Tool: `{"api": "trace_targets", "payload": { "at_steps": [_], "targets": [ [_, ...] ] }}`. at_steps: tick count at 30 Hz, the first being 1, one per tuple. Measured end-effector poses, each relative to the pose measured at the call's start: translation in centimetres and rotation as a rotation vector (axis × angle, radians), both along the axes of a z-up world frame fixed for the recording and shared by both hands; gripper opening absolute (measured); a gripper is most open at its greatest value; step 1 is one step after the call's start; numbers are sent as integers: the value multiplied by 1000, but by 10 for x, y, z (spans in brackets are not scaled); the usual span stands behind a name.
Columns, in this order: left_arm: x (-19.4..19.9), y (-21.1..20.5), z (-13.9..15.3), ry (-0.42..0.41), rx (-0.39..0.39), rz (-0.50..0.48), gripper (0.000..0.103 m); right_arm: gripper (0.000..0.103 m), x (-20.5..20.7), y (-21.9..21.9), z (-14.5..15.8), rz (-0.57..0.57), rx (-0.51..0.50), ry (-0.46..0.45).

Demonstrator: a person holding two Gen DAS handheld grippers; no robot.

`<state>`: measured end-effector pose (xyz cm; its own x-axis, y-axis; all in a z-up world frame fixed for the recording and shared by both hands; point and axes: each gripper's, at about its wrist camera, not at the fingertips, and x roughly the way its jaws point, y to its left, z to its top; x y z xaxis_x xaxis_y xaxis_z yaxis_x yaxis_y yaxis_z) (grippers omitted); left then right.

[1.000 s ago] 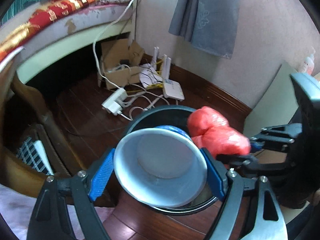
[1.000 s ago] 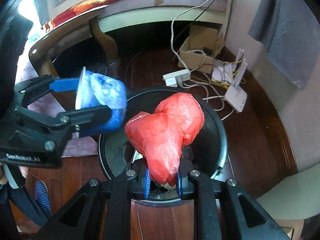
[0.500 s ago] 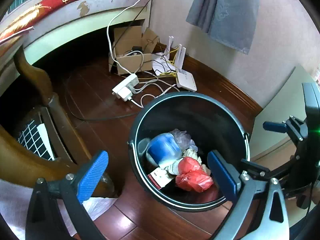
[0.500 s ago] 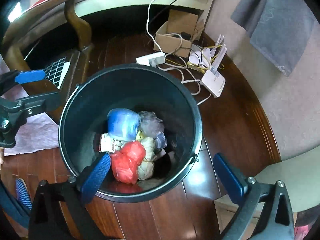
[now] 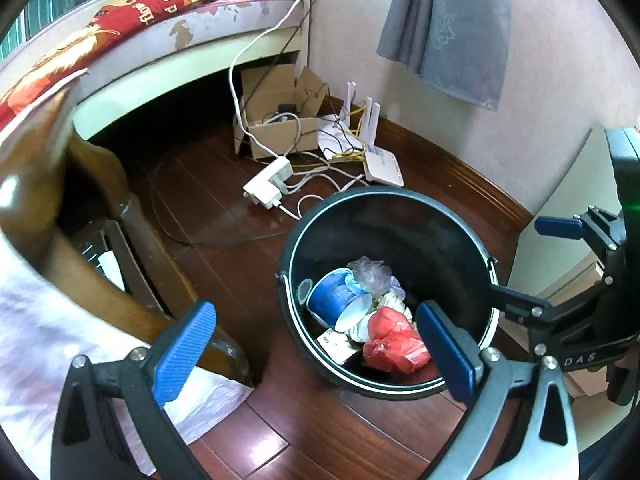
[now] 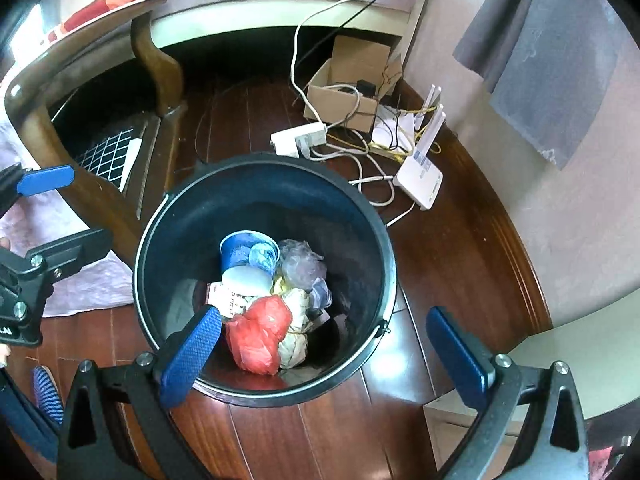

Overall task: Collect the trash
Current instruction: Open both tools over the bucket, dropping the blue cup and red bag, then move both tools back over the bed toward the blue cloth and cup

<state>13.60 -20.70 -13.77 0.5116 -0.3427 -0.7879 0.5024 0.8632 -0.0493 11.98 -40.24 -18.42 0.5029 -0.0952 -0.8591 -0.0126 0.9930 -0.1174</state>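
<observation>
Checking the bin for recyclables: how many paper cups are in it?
1: a blue paper cup lying tipped on the trash in the black bin, beside the red bag. Others may be buried.

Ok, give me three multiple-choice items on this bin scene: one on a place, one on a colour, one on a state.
1. Where is the blue cup?
A. On the floor
B. Inside the black bin
C. In the cardboard box

2. What colour is the plastic bag nearest the bin's front wall?
A. Red
B. Green
C. Yellow

3. How do the right tongs stand?
A. Shut on the bag
B. Shut on the cup
C. Open, holding nothing

Key: B, it lies on the other trash; A, plainly red; C, pads wide apart, nothing between.
</observation>
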Motion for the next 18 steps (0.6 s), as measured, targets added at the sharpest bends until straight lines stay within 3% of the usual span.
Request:
{"api": "trace_targets", "payload": {
  "at_steps": [18],
  "targets": [
    [-36,46,58,-110,-31,93,102,103,-38,26,81,2,31,-161]
  ]
}}
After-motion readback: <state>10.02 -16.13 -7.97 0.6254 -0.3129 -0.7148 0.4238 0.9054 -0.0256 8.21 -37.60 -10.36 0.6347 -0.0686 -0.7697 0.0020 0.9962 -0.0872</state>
